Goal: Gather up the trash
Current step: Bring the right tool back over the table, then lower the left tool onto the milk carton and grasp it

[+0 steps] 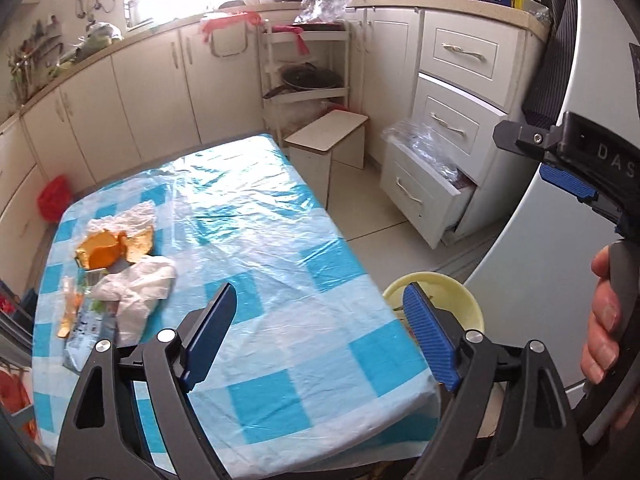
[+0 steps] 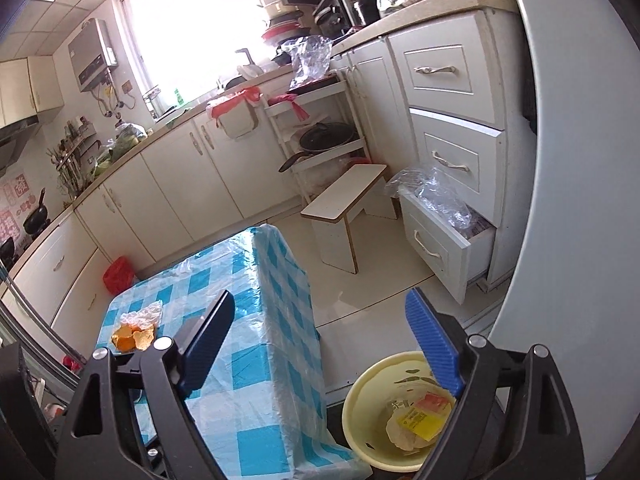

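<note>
On the left side of the blue checked table [image 1: 280, 240] lies a heap of trash: orange peel [image 1: 108, 250], a crumpled white bag [image 1: 140, 288] and a printed wrapper [image 1: 86, 332]. My left gripper [image 1: 320, 300] hangs open and empty above the table's near part, to the right of the heap. A yellow bin [image 1: 464, 296] stands on the floor past the table's right edge. My right gripper [image 2: 322, 308] is open and empty too, above the table's corner and the bin [image 2: 368, 396], which holds a yellow and orange wrapper [image 2: 424, 416]. The peel [image 2: 132, 336] shows far left.
A low white stool [image 1: 332, 136] stands on the floor beyond the table. A bottom drawer [image 1: 424, 192] is pulled out, stuffed with clear plastic. A grey appliance door [image 1: 552, 280] rises at the right. A red bag [image 1: 54, 196] sits by the cabinets at the left.
</note>
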`<action>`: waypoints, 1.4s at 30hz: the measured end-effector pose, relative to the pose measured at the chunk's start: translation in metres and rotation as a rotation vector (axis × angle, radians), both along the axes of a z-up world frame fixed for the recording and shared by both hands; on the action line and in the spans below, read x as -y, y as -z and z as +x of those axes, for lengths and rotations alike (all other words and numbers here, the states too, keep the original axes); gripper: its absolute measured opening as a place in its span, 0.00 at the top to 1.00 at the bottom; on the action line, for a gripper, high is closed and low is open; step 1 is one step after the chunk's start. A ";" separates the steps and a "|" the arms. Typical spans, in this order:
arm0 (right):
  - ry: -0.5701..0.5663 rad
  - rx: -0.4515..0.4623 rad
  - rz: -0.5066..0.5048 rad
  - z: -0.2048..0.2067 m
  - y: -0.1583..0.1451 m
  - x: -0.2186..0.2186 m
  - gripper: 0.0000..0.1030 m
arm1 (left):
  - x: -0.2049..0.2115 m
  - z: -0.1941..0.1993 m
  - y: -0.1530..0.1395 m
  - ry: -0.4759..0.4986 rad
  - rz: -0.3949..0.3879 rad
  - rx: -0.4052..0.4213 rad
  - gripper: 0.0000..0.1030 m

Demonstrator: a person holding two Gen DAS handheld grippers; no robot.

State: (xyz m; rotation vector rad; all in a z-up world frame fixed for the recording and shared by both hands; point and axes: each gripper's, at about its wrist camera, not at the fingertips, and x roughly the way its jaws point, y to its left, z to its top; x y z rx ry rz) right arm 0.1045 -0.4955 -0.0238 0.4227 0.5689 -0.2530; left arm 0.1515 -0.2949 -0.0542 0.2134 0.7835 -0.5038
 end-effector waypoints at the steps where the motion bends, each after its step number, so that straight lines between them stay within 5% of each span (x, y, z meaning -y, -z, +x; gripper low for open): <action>1: -0.017 -0.004 -0.008 0.005 0.000 -0.007 0.18 | -0.010 0.002 -0.002 -0.011 0.001 0.008 0.19; 5: -0.085 -0.017 -0.036 0.023 0.000 -0.035 0.18 | -0.054 0.018 -0.012 -0.060 0.015 0.035 0.18; 12: -0.167 -0.054 -0.078 0.048 0.009 -0.076 0.18 | -0.166 0.067 -0.018 -0.313 -0.059 0.040 0.16; 17: -0.207 -0.095 -0.096 0.063 0.022 -0.102 0.18 | -0.242 0.094 0.004 -0.537 -0.174 -0.085 0.16; 21: -0.248 -0.125 -0.103 0.079 0.033 -0.123 0.18 | -0.276 0.102 0.011 -0.624 -0.215 -0.121 0.16; 42: -0.437 -0.177 -0.168 0.103 0.049 -0.212 0.16 | -0.256 0.083 0.027 -0.554 -0.167 -0.143 0.15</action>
